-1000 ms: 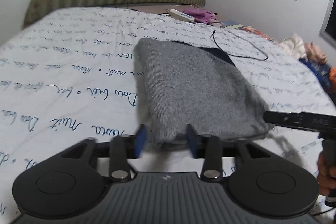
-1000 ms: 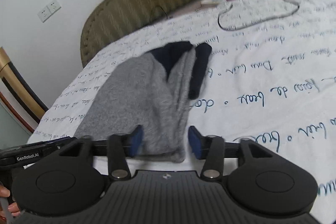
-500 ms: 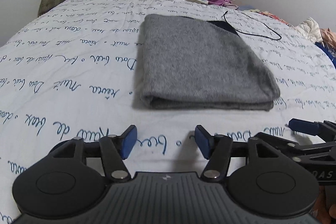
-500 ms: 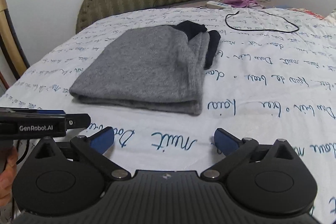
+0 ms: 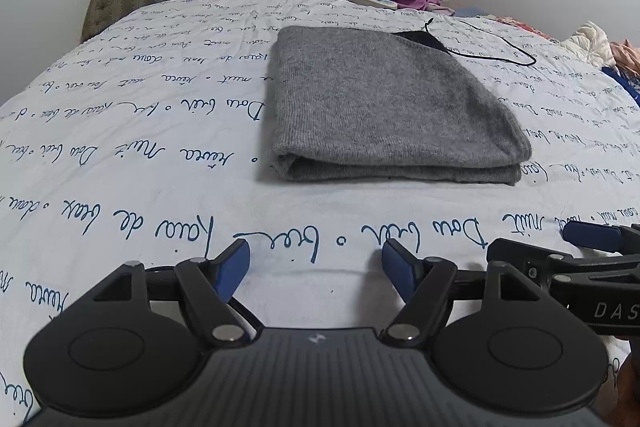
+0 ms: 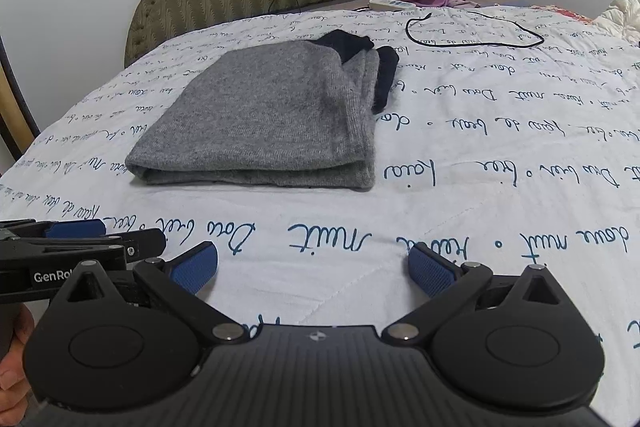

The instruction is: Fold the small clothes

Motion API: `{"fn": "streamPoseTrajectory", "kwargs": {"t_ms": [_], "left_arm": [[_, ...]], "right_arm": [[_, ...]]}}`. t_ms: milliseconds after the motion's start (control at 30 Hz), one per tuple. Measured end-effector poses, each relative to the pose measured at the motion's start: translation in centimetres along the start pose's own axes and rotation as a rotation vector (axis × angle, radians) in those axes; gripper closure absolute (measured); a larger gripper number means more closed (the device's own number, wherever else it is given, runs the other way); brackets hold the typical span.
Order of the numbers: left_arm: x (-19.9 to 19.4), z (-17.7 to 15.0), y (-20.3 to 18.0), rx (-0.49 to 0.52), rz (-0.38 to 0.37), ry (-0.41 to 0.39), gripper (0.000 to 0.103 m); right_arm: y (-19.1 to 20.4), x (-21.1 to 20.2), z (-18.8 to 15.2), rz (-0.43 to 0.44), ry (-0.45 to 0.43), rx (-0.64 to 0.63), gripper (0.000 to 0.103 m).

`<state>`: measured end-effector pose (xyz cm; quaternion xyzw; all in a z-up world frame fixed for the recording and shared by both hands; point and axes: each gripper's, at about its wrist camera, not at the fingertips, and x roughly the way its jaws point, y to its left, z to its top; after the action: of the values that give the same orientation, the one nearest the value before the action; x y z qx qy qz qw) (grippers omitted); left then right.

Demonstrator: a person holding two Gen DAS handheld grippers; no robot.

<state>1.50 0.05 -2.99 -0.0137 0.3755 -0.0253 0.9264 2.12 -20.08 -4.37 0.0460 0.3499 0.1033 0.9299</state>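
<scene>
The grey garment (image 5: 384,103) lies folded into a flat stack in the middle of the bed (image 5: 120,155), its doubled edge facing both grippers and a dark cuff (image 6: 352,43) poking out at the far corner, so this fold looks done. The left gripper (image 5: 316,267) has just been opening and stands fairly wide with nothing between its jaws; the right gripper (image 6: 312,267) is spread wide, also empty. Both sit apart from the garment, over bare sheet; what may remain is tucking the cuff or another garment.
</scene>
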Motion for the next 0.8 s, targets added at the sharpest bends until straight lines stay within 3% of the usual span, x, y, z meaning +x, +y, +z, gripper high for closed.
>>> {"fn": "streamPoseTrajectory", "kwargs": {"t_ms": [233,367,800], "left_arm": [[-0.4,-0.4,0.0,0.015,0.013,-0.015,0.028],[-0.4,-0.8,0.1,0.010,0.021,-0.026,0.020],[-0.3,-1.8,0.2,0.024,0.030,-0.062,0.013]], "right_arm": [[0.0,-0.3,-0.3,-0.019,0.000,-0.001,0.000],[0.0,-0.3,-0.5,-0.027,-0.003,0.000,0.000],[0.2,-0.2,-1.3,-0.077,-0.012,-0.025,0.000]]}}
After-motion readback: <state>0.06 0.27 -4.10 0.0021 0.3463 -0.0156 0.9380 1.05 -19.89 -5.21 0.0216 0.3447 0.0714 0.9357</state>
